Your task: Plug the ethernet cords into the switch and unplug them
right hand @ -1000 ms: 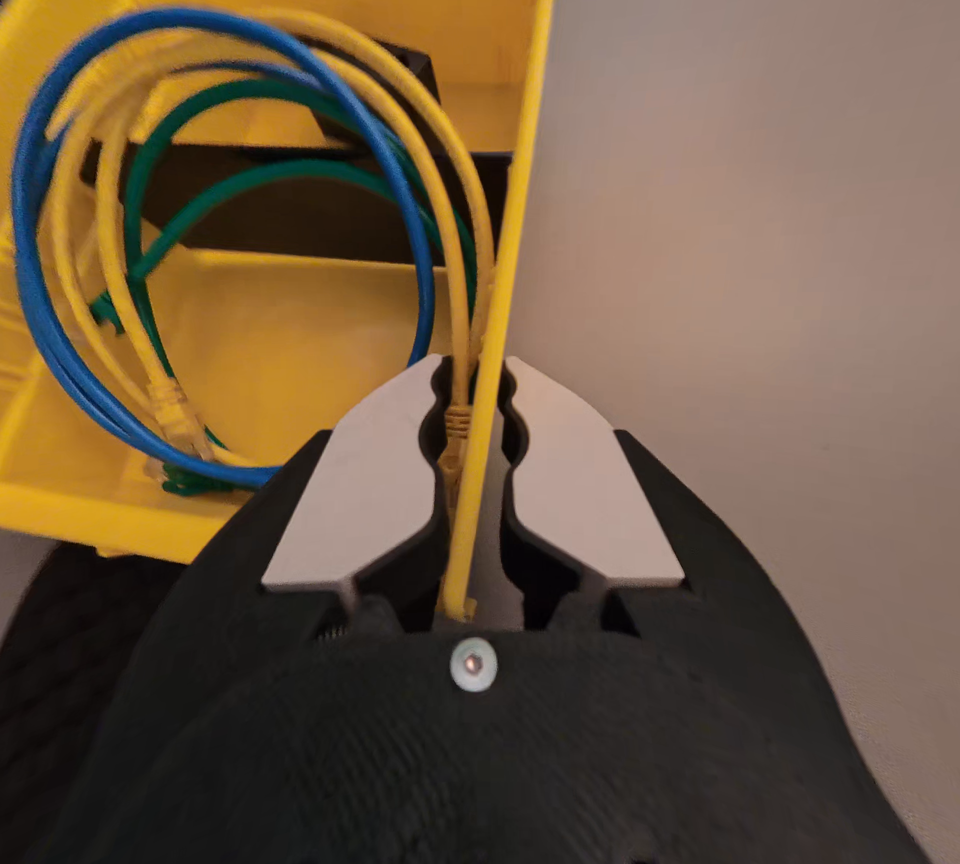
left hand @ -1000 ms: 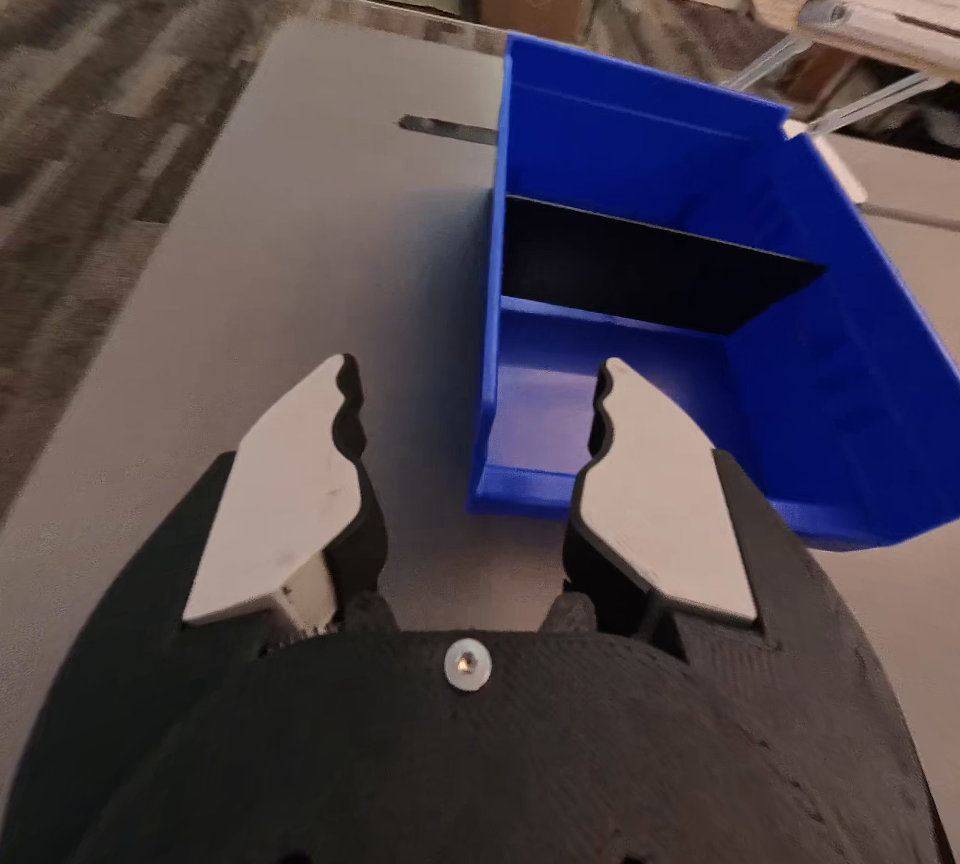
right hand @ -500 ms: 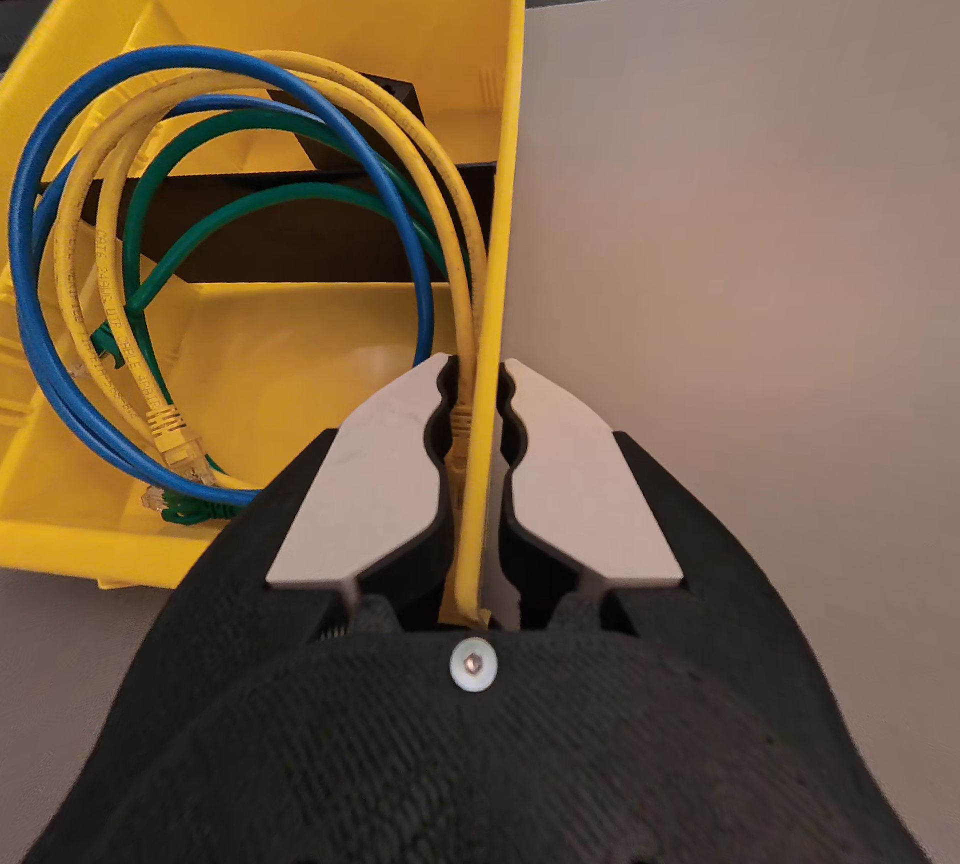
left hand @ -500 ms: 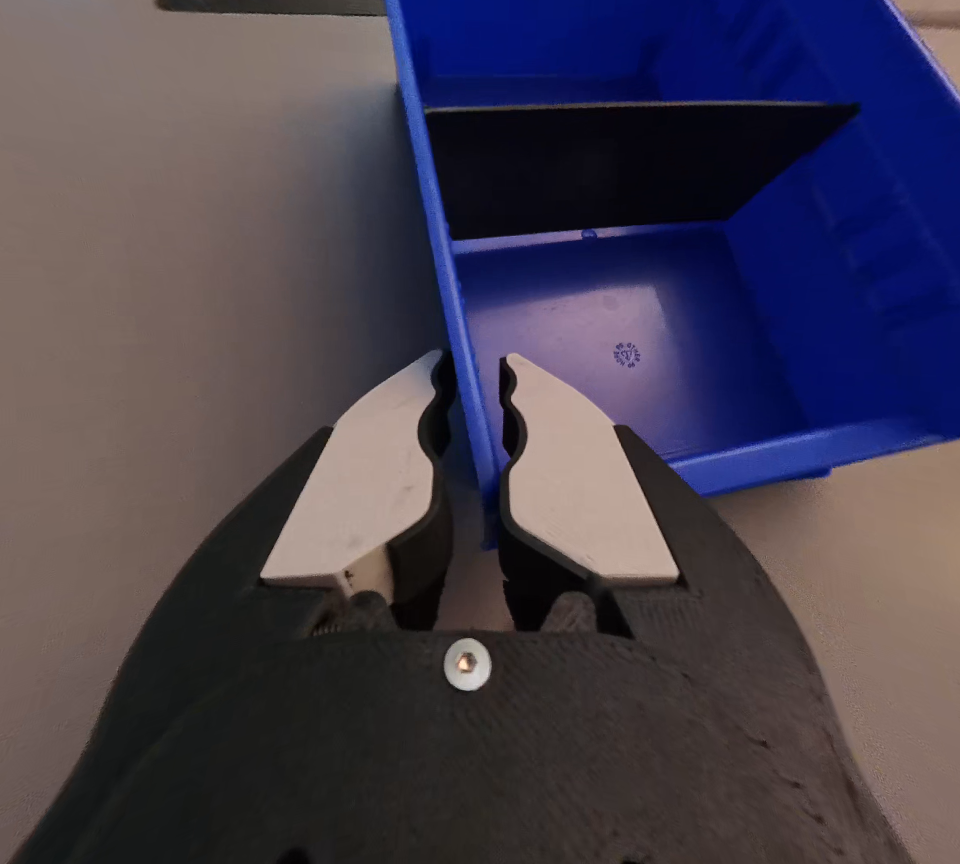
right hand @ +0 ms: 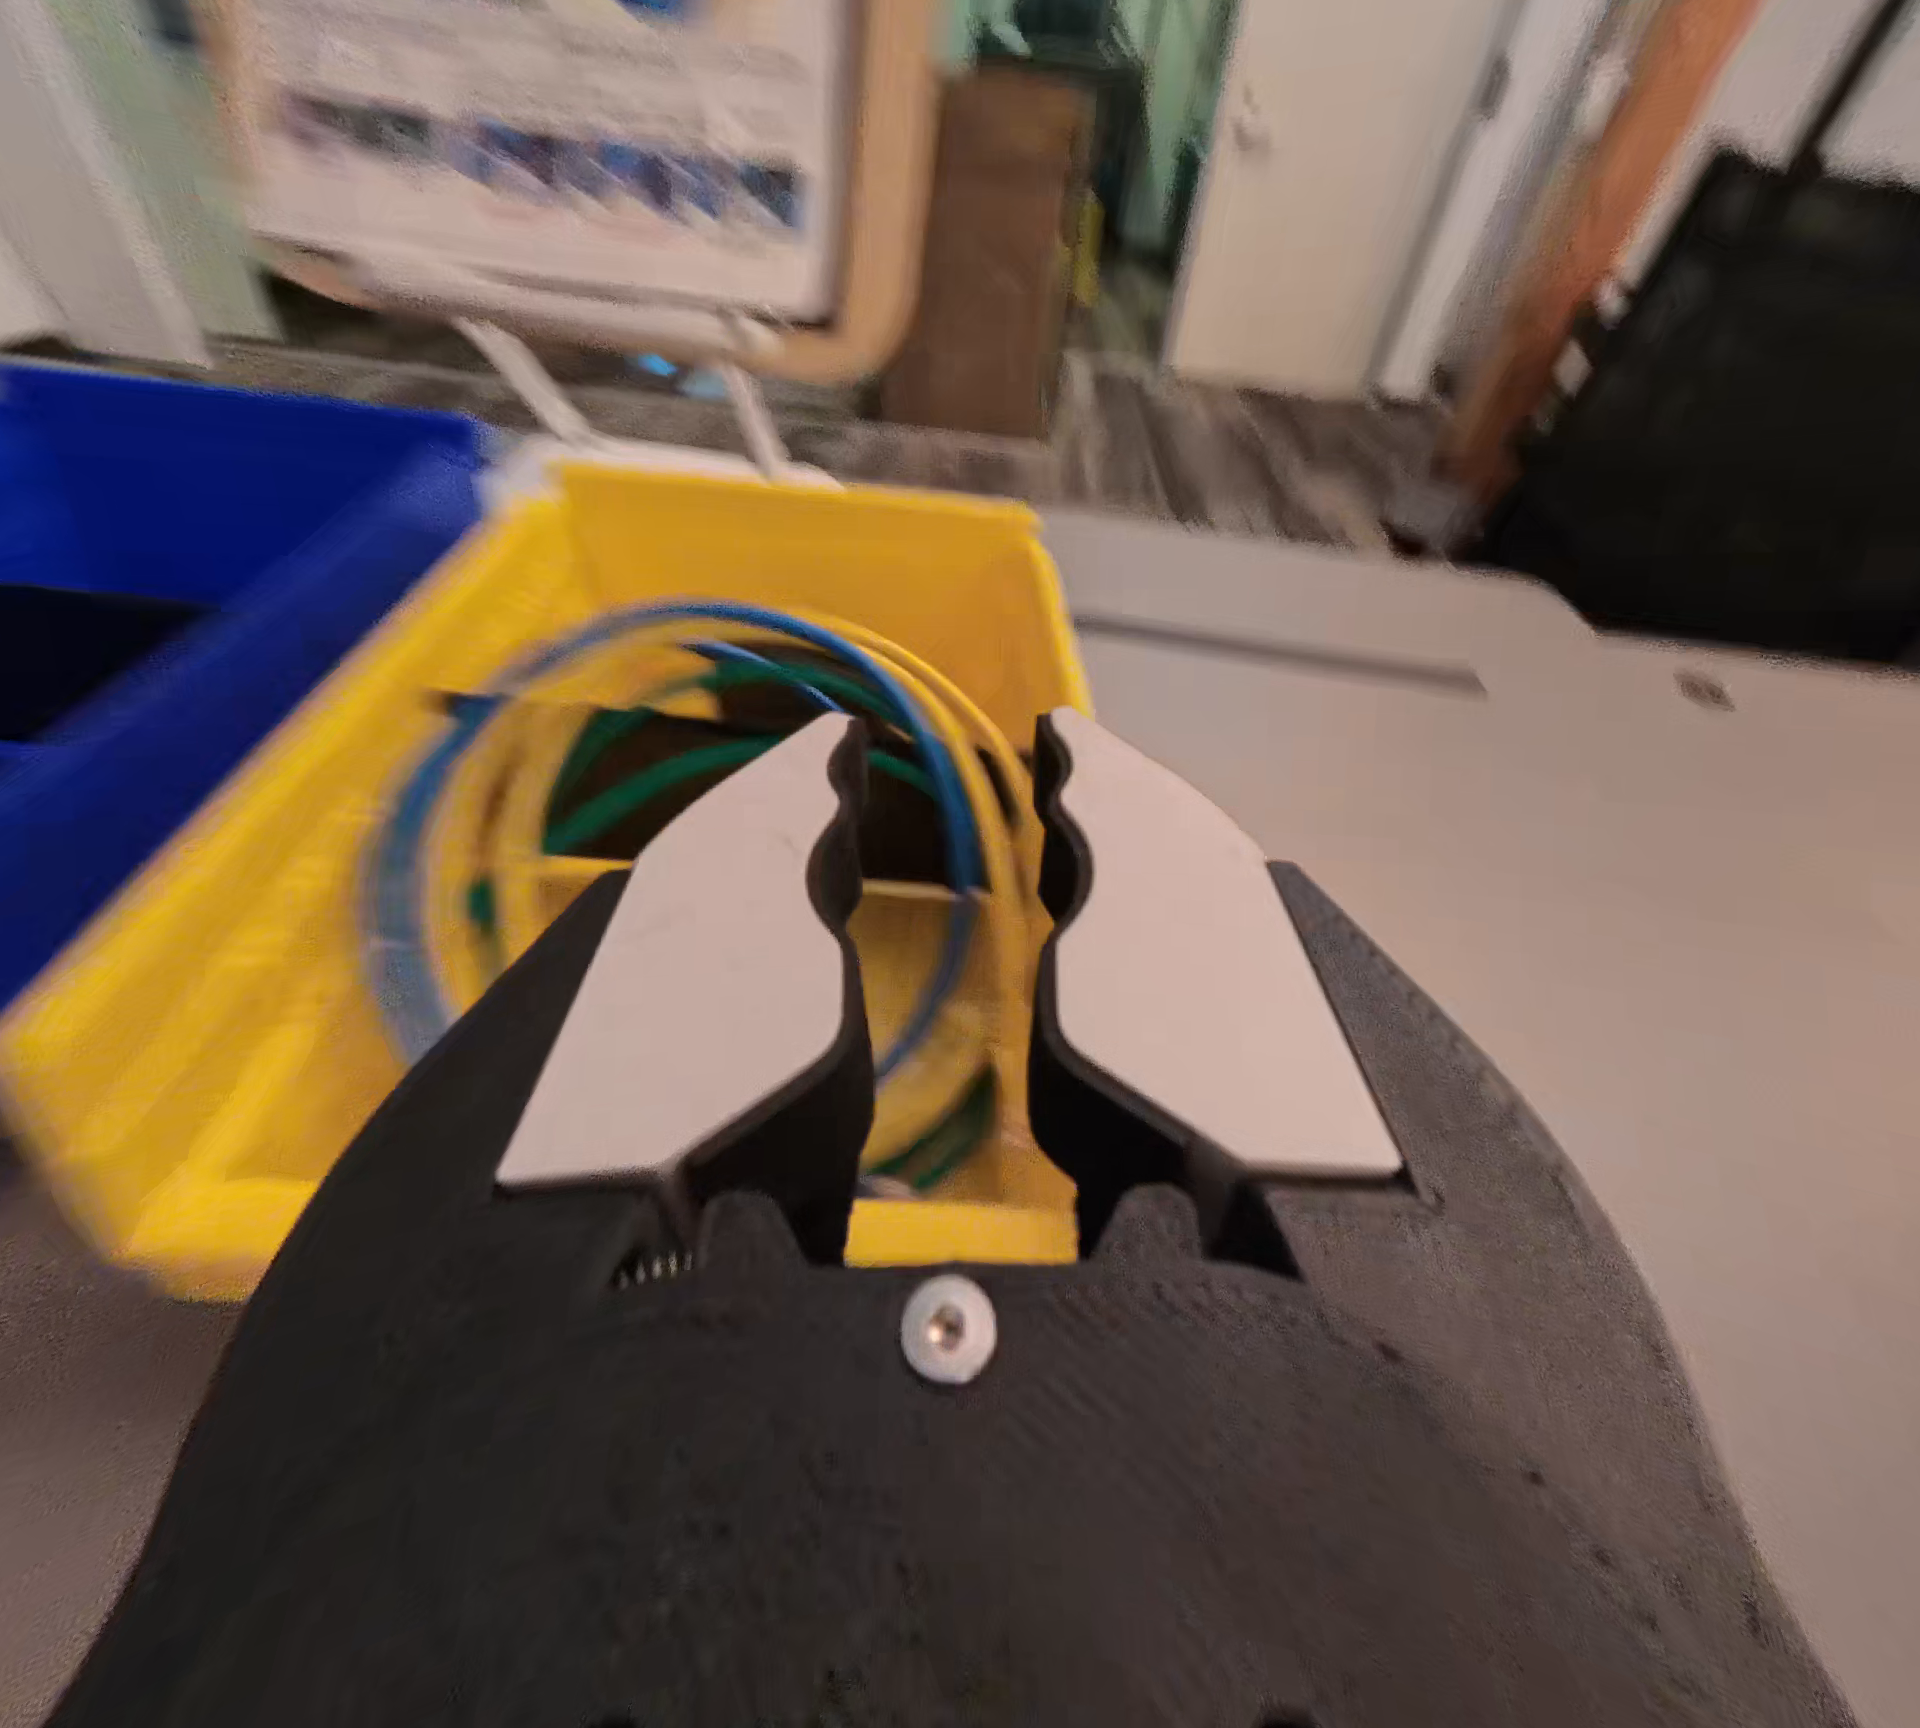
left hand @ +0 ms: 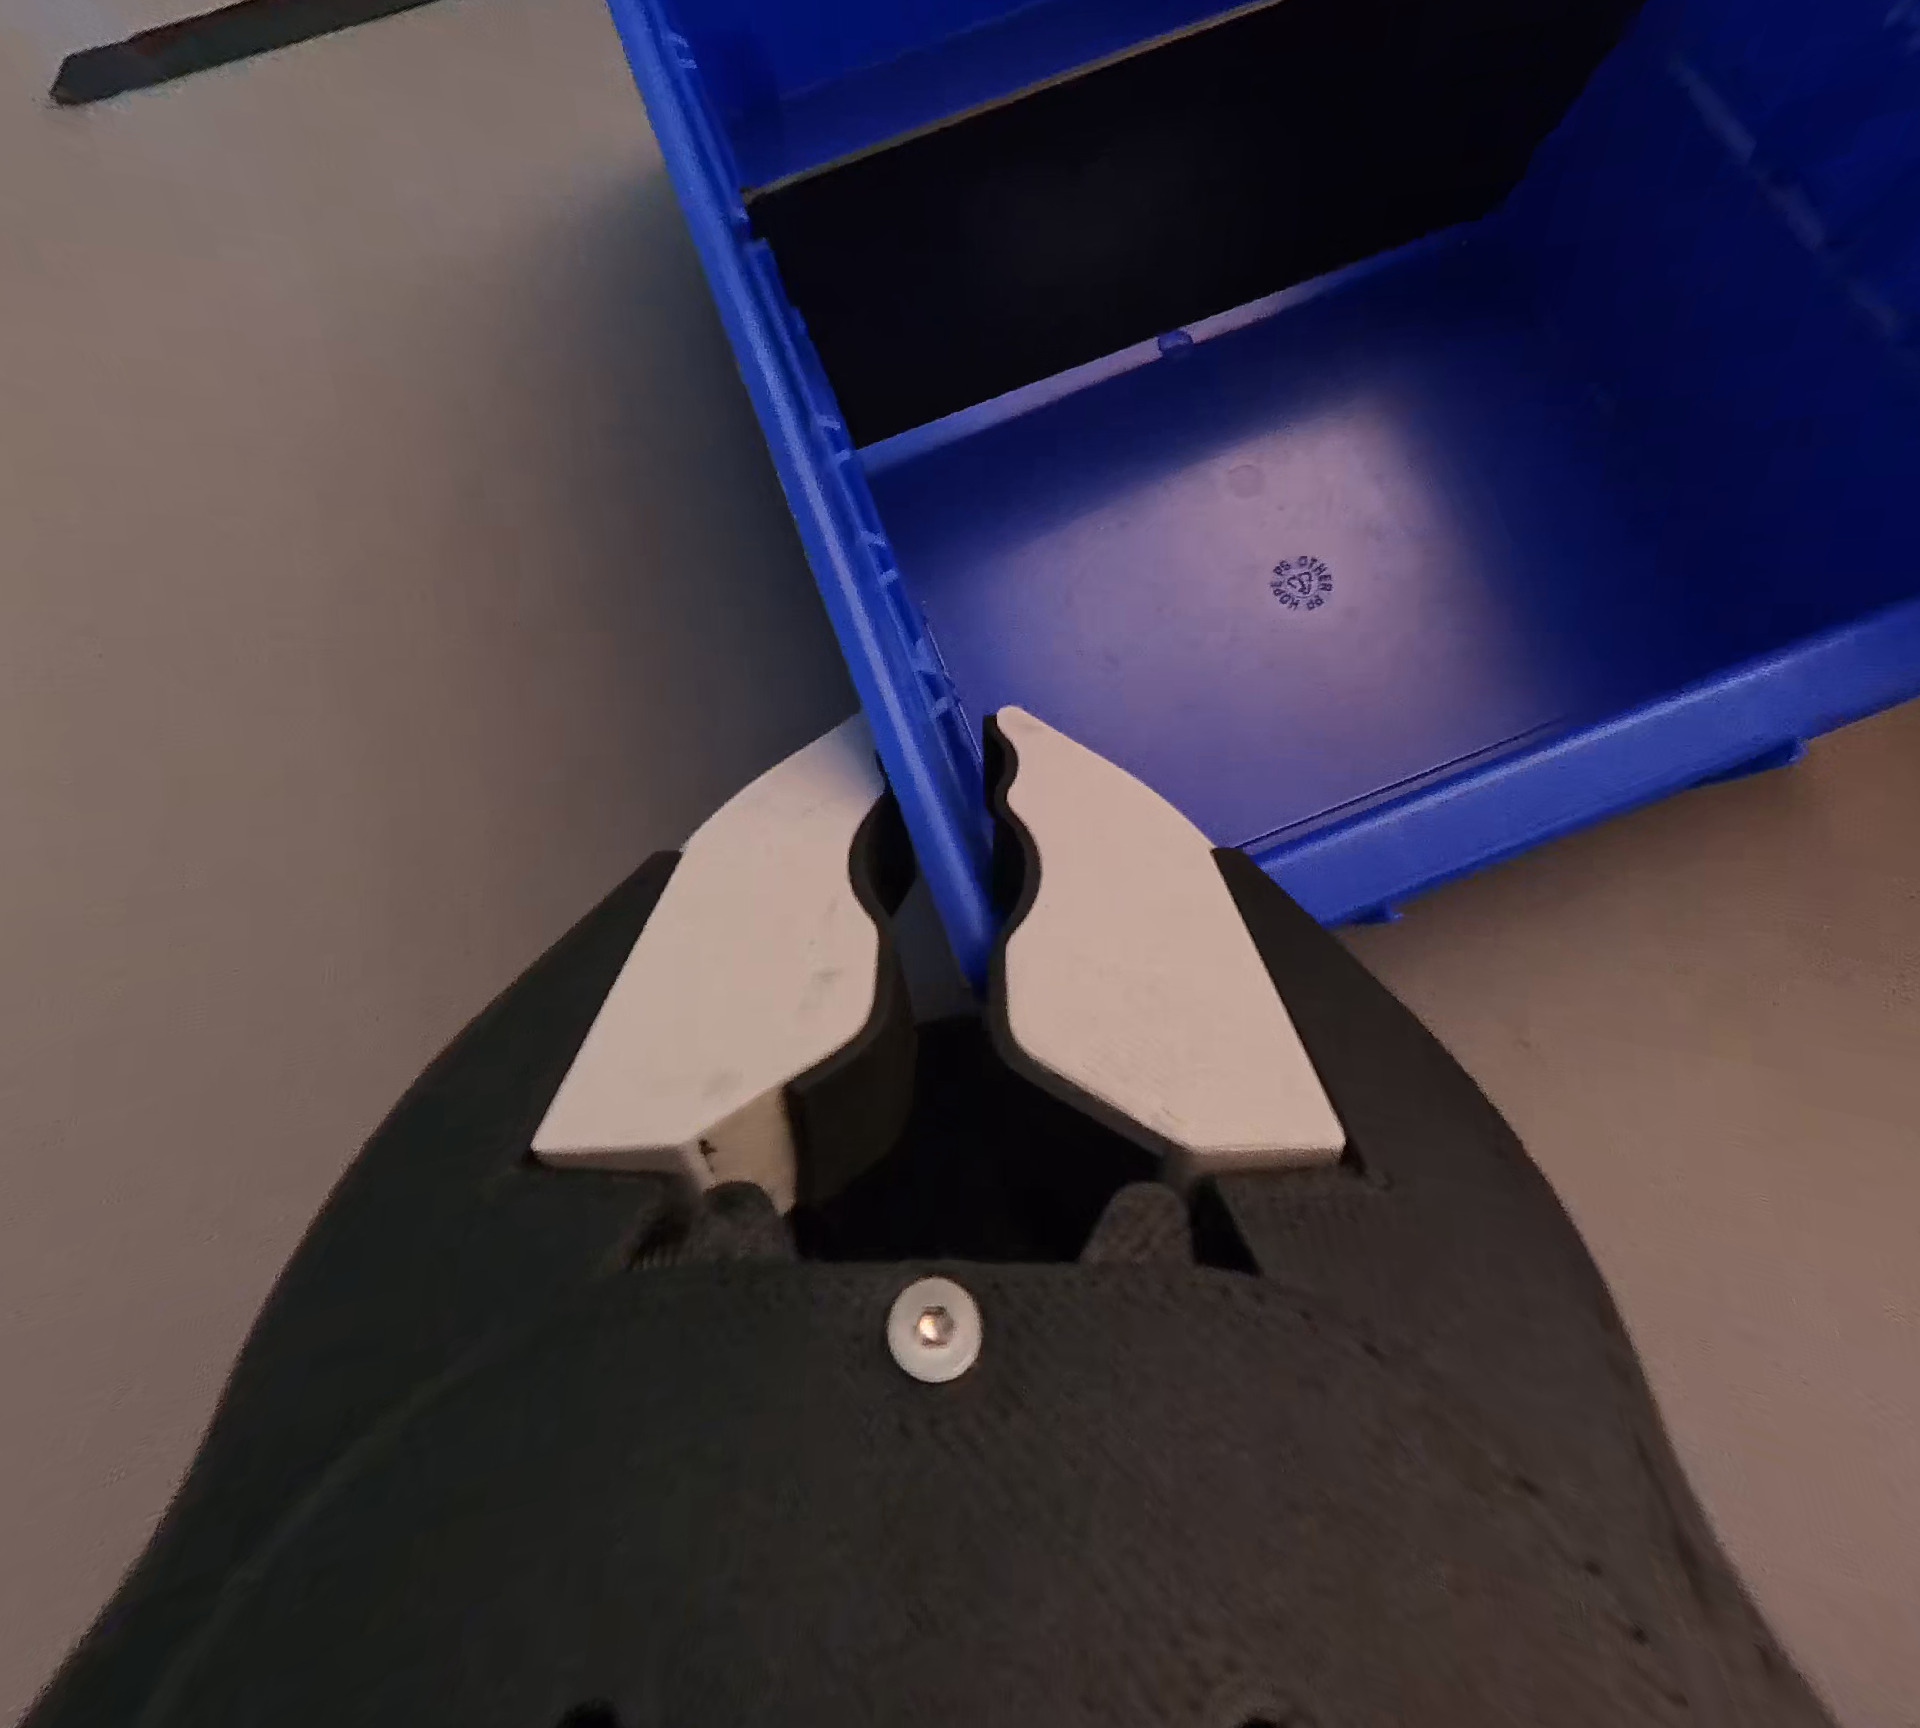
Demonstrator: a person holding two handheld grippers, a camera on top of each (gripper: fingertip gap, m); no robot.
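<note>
My left gripper is shut on the left side wall of an empty blue bin, near its front corner. A black divider splits the bin. In the right wrist view, which is blurred, my right gripper is open and empty, just in front of and above a yellow bin. Coiled blue, yellow and green ethernet cords lie in that bin. No switch is in view.
Both bins stand on a grey table, the blue bin to the left of the yellow one. The table has a dark slot. Behind it are a poster board, a doorway and a black object.
My left gripper moved onto the blue bin's left wall and shut on it; the bin now looks turned. My right gripper let go of the yellow bin's wall, opened and drew back upward.
</note>
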